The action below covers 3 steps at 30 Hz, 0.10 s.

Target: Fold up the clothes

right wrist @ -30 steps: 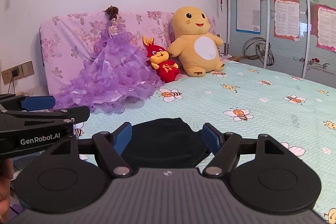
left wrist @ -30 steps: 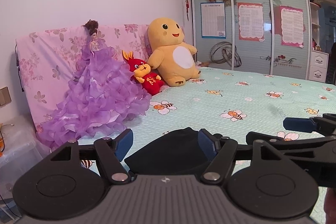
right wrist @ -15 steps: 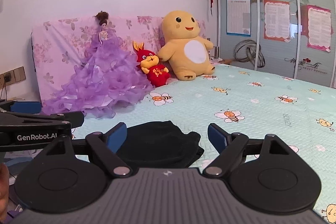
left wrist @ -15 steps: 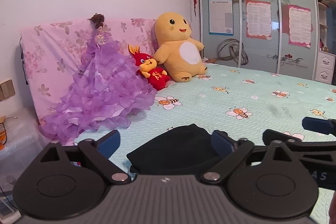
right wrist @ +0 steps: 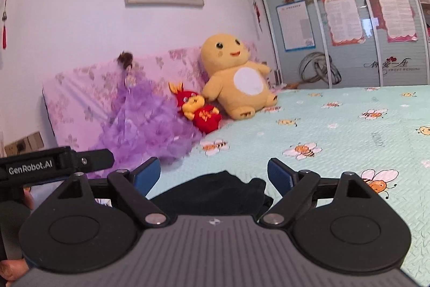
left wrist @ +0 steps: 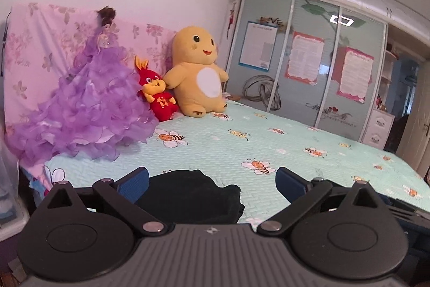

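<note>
My left gripper (left wrist: 212, 179) and right gripper (right wrist: 213, 174) have just been opening and now stand spread, pinching nothing. The folded black garment (left wrist: 193, 195) lies on the bed (left wrist: 295, 149) between the fingers. I'd draw both straight back, without snagging the cloth.

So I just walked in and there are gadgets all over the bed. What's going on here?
A person is folding clothes with a hand-held gripper in each hand. A black garment lies folded on the bee-print bedspread. The left hand-held gripper and the right hand-held gripper both stand open around it, their jaws having just been opening, pads off the cloth. It looks released.
</note>
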### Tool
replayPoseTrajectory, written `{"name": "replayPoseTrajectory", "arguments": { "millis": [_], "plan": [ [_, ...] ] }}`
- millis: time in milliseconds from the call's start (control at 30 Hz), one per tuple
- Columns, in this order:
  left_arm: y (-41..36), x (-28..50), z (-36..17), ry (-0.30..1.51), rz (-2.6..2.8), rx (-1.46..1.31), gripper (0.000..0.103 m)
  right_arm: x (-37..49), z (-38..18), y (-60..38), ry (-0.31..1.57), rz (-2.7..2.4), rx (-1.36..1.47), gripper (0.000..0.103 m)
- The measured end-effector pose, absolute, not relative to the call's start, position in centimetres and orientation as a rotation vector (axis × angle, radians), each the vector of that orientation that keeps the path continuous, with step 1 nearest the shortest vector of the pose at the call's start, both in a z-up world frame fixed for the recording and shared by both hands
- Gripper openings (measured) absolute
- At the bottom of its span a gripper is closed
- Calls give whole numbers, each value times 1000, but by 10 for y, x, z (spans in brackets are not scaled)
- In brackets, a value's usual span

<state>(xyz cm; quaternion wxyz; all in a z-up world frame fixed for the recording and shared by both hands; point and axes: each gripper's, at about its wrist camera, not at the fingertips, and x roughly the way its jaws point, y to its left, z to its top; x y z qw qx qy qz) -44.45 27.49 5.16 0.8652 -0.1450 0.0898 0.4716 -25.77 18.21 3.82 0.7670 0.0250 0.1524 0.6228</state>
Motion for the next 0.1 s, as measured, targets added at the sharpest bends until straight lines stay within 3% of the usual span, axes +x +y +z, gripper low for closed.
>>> {"name": "replayPoseTrajectory", "arguments": {
  "millis": [100],
  "plan": [
    [272, -435, 51, 227, 1017, -298, 103, -257, 39, 179, 321, 1355, 42, 86]
  ]
}}
